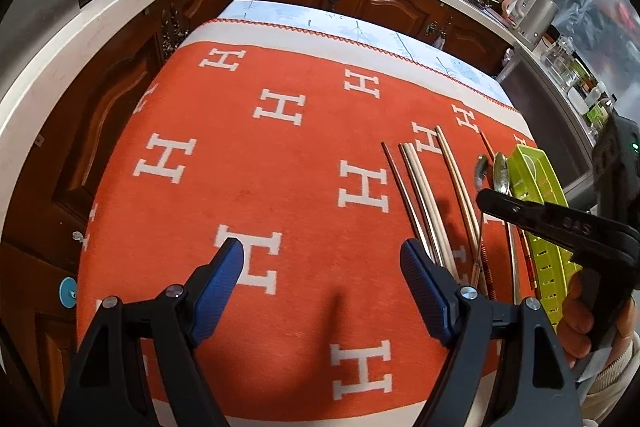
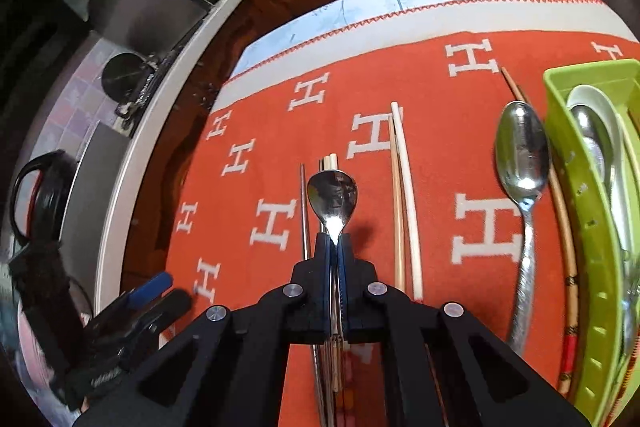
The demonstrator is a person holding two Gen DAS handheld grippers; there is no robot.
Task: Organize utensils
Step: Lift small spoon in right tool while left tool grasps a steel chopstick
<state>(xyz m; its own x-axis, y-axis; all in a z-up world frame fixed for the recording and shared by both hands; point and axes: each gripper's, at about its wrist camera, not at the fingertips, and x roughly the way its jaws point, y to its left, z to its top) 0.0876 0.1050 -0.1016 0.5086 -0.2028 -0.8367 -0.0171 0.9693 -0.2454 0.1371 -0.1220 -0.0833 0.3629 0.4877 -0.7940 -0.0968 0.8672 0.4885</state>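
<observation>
Utensils lie in a loose row on the orange cloth [image 2: 400, 75] covering the tabletop, all to the left of the green tray [image 2: 600, 307], which serves as the landmark. Just beside the tray's left wall lies a patterned chopstick [image 2: 562, 223], then a large steel spoon [image 2: 522, 163] with its bowl pointing away, then a pale pair of chopsticks [image 2: 404, 195], and furthest from the tray a bundle of chopsticks and a thin metal rod [image 2: 305, 211]. Inside the tray more spoons [image 2: 600, 147] are already stacked.

The right hand-held gripper [image 2: 336, 247] is clenched on a small steel spoon [image 2: 332, 195], pinching it at the neck just below the bowl, and carries it above the bundle farthest from the tray. That spoon is probably light, rigid and slick; a pinch so near the bowl leaves the handle free to swing, so a hold nearer the middle of the handle would likely be steadier. The chopsticks are thin and prone to roll, best taken across the middle.

The left hand-held gripper [image 1: 322, 259] stands released with nothing between its blue pads, over bare cloth well to the left of the tray.

Only the right wrist view shows the pinch on the spoon and the tray's contents. Only the left wrist view shows the right tool from the side, the person's hand [image 1: 588, 323] on its grip, and the empty half of the cloth.
</observation>
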